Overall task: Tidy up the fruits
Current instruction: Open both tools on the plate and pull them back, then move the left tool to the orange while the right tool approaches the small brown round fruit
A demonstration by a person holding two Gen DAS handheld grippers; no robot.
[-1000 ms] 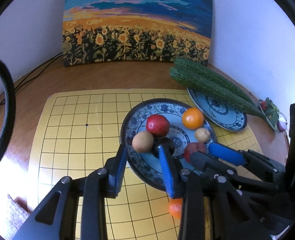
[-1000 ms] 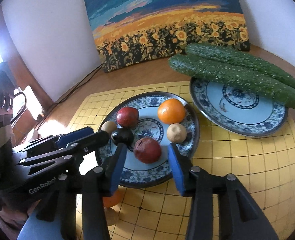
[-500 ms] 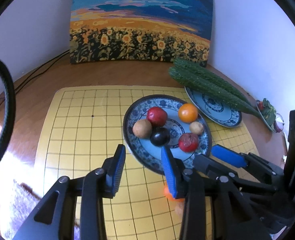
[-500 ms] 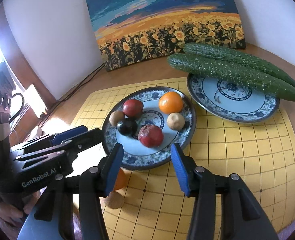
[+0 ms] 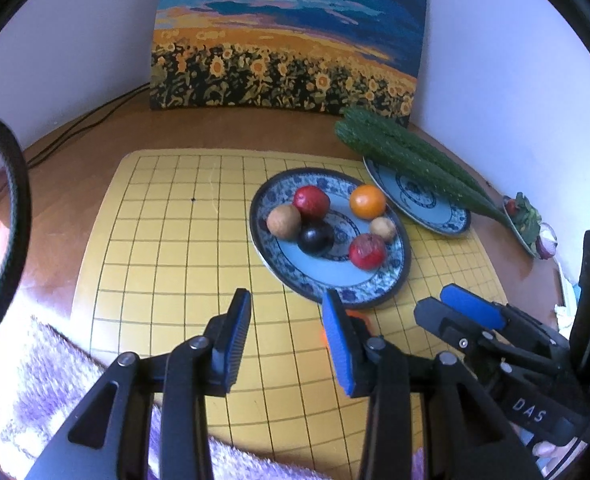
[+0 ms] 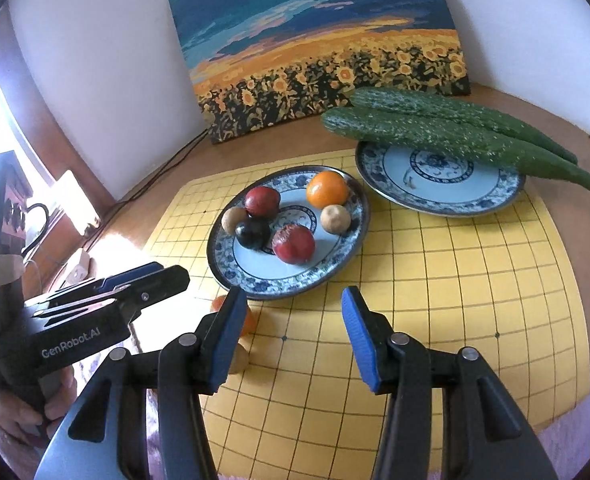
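A blue-patterned plate [image 5: 379, 292] [image 6: 279, 280] on the yellow grid mat holds several fruits: two red ones, an orange [image 5: 367, 201] [image 6: 327, 189], a black plum [image 5: 315, 237] [image 6: 252, 232] and two brown ones. An orange fruit [image 6: 249, 320] and a brown fruit [image 6: 239, 358] lie on the mat in front of the plate, partly hidden by fingers. My left gripper [image 5: 287, 336] is open and empty, near the plate's front rim. My right gripper [image 6: 289, 332] is open and empty, also in front of the plate.
A second patterned plate [image 5: 447, 216] [image 6: 435, 196] at the right carries two long cucumbers [image 5: 407, 156] [image 6: 447, 132]. A sunflower painting [image 5: 287, 40] leans on the back wall. A purple-white towel [image 5: 35, 392] covers the near table edge. Cables run at the back left.
Both grippers have pulled back from the plate toward the near edge. The black plum now rests on the plate, clear of the left gripper's fingers.
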